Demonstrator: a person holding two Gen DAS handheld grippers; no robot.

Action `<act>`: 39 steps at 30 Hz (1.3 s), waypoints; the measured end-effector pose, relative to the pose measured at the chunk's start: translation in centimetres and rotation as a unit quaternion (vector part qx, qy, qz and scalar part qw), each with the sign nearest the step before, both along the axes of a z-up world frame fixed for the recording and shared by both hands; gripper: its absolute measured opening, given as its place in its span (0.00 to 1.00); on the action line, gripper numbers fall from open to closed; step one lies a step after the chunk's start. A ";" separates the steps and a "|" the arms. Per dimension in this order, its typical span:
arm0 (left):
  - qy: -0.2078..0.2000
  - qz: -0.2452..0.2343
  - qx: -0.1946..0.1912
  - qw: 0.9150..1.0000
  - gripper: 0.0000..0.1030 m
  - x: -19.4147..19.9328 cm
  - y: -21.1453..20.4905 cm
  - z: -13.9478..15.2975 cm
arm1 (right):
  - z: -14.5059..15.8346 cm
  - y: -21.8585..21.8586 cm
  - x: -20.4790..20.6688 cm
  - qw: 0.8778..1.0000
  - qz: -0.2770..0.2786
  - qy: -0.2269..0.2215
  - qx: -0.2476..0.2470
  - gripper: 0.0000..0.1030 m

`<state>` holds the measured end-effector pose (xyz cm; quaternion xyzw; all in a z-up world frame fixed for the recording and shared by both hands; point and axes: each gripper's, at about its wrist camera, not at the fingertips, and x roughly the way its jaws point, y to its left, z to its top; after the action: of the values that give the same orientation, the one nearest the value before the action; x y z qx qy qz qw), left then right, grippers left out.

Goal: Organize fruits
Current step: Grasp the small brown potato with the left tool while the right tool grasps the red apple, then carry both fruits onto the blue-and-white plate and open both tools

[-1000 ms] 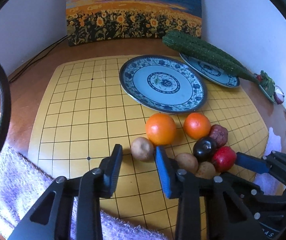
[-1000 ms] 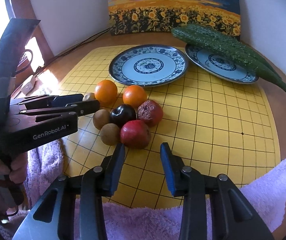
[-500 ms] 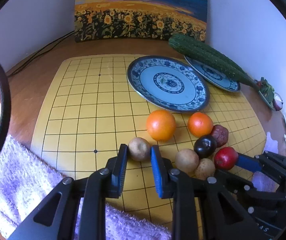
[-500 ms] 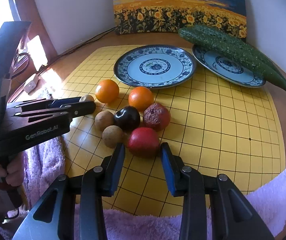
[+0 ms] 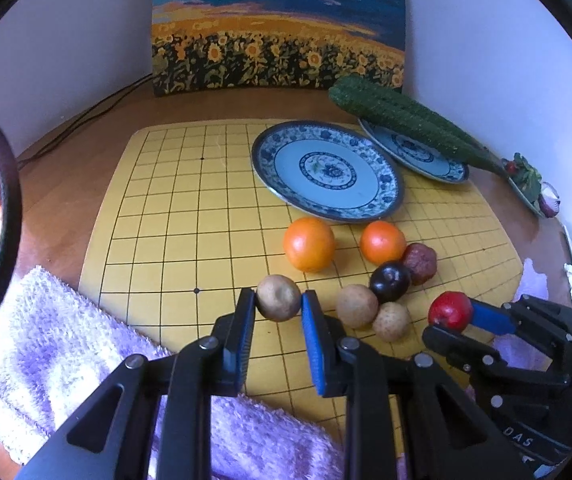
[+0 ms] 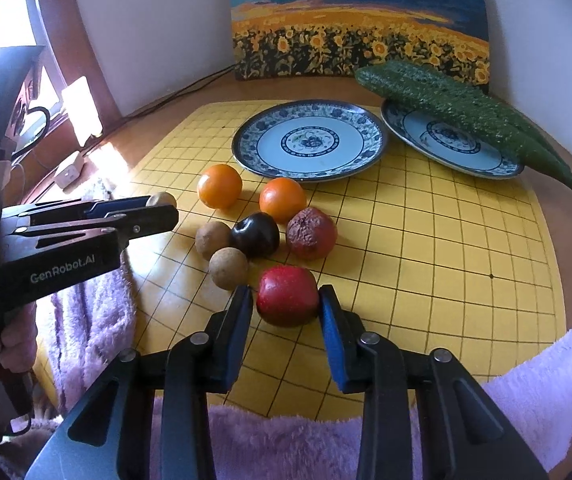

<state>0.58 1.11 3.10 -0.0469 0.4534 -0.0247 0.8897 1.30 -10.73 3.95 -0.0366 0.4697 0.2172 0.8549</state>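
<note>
yellow grid board (image 5: 189, 216) on a wooden table (image 5: 69, 168), white walls meeting behind a sunflower painting (image 5: 277, 28). left gripper (image 5: 278, 308) is clamped on a small brown fruit (image 5: 278, 297), a pad pressed to each side; whether the fruit is lifted off the board is hard to tell in the left wrist view. right gripper (image 6: 287, 304) is closed around a red fruit (image 6: 287, 300), both pads touching its flanks.

just beyond the right gripper, two more brown fruits (image 6: 213, 239) touch each other and a dark purple plum (image 6: 256, 234); a wrinkled dark-red fruit (image 6: 311, 233) sits beside the plum. two oranges (image 6: 219, 186) lie farther out, near the rim of an empty blue-patterned plate (image 6: 245, 156). a second patterned plate (image 6: 462, 160) stands to its right, partly over the board's far right edge, carrying bumpy green cucumbers (image 6: 458, 112) whose long axis runs from the painting toward the right edge, tips overhanging the rim.

open board stretches left of the fruit cluster in the left wrist view and right of it in the right wrist view. a lilac towel (image 6: 286, 440) covers the near edge. the held fruits are round, with no clear long axis; the red one is glossy.
</note>
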 end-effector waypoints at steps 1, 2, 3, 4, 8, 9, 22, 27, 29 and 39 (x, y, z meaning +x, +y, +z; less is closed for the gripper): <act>0.000 -0.001 -0.001 1.000 0.24 -0.1 -0.2 0.2 | 0.2 -0.1 -0.2 1.000 0.000 -0.002 0.000 0.34; -0.001 -0.001 -0.002 1.000 0.24 -0.2 -0.2 0.3 | 0.4 -0.3 -0.3 1.000 -0.001 -0.005 0.000 0.34; -0.001 -0.001 -0.002 1.000 0.24 -0.3 -0.3 0.5 | 0.6 -0.4 -0.5 1.000 -0.002 -0.007 0.003 0.34; -0.002 -0.002 -0.002 1.000 0.24 -0.4 -0.4 0.6 | 0.9 -0.6 -0.5 1.000 -0.003 -0.009 0.006 0.34; -0.009 -0.007 0.000 1.000 0.24 -0.6 -0.8 1.5 | 1.9 -1.3 -0.9 1.000 -0.006 -0.018 0.015 0.34; -0.010 -0.008 0.001 1.000 0.24 -0.7 -0.9 1.7 | 2.1 -1.4 -0.9 1.000 -0.006 -0.019 0.016 0.34; -0.036 -0.018 -0.005 0.999 0.24 1.7 -1.5 4.7 | 5.7 -1.4 1.3 0.999 0.009 -0.041 0.026 0.34; -0.046 -0.031 0.000 0.998 0.24 3.5 -1.9 5.4 | 6.3 -1.0 3.3 0.999 0.014 -0.038 0.027 0.34; -0.048 -0.034 0.000 0.998 0.24 4.4 -1.9 5.5 | 6.4 -0.7 4.3 0.999 0.016 -0.038 0.021 0.34; -0.040 -0.036 0.009 0.998 0.24 9.2 -2.1 4.7 | 5.1 -0.6 9.6 1.000 0.007 -0.028 0.006 0.34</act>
<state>9.81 -1.03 7.75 -0.0216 0.4189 -0.0551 0.9061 10.93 -11.31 9.04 -0.0410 0.4441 0.2245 0.8664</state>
